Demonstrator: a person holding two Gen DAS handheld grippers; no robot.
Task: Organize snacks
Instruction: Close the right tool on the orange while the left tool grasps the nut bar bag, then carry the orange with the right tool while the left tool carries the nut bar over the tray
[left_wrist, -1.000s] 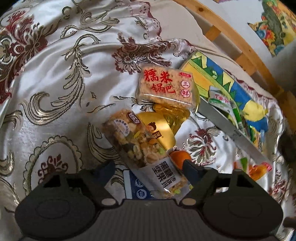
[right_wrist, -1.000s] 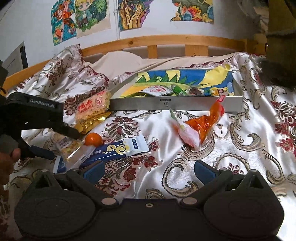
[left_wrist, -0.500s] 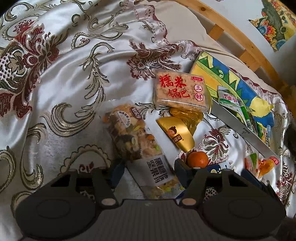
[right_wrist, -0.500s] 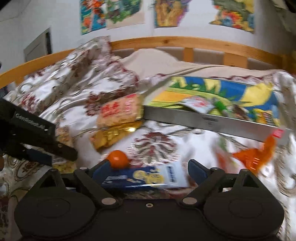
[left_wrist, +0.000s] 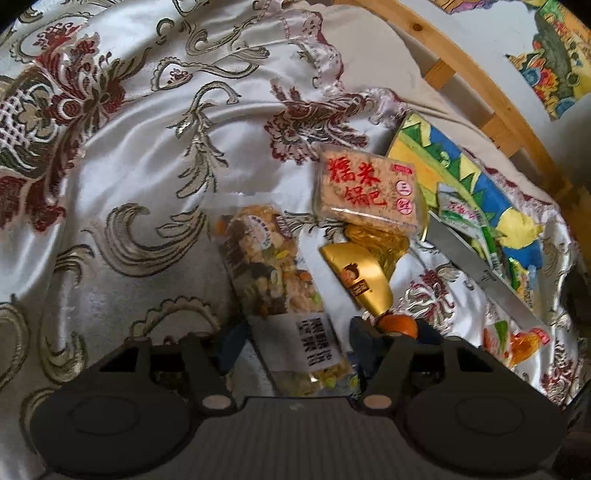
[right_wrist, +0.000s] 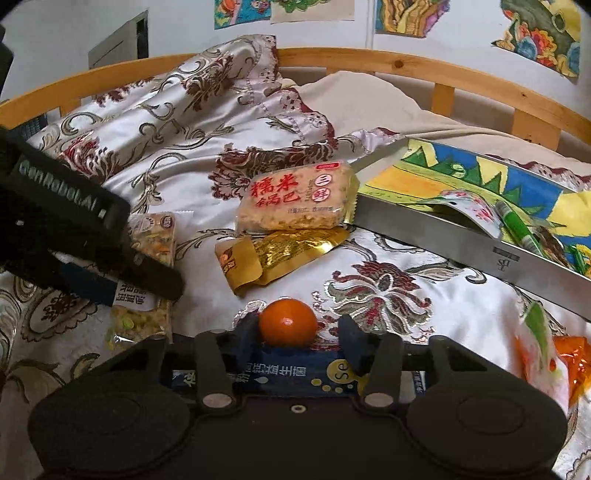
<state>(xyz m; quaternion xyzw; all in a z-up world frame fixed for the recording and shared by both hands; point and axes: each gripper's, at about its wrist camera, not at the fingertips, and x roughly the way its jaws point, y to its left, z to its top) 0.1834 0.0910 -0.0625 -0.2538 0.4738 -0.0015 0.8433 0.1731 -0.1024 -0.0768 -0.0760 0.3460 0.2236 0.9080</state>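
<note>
A clear nut-mix packet (left_wrist: 280, 295) lies on the satin bedspread between the fingers of my left gripper (left_wrist: 297, 339). Its jaws are opening, with a small gap on each side of the packet. The right wrist view shows that gripper (right_wrist: 140, 291) over the same packet (right_wrist: 147, 317). My right gripper (right_wrist: 299, 334) straddles a small tangerine (right_wrist: 288, 321) that rests on a blue sachet (right_wrist: 295, 371). Its jaws are closing; the left pad is near the fruit and the right pad stands apart. The metal tray (right_wrist: 461, 243) with a colourful lining holds several snacks.
A rice-cracker packet (right_wrist: 295, 199) lies on a gold packet (right_wrist: 273, 254) beside the tray's left end. An orange-and-white candy bag (right_wrist: 546, 354) sits at the right. A wooden headboard rail (right_wrist: 369, 62) and a pillow (right_wrist: 369, 96) are behind.
My right gripper swung left from the candy bag to the tangerine and blue sachet, and its jaws narrowed a lot. My left gripper shifted slightly along the nut-mix packet.
</note>
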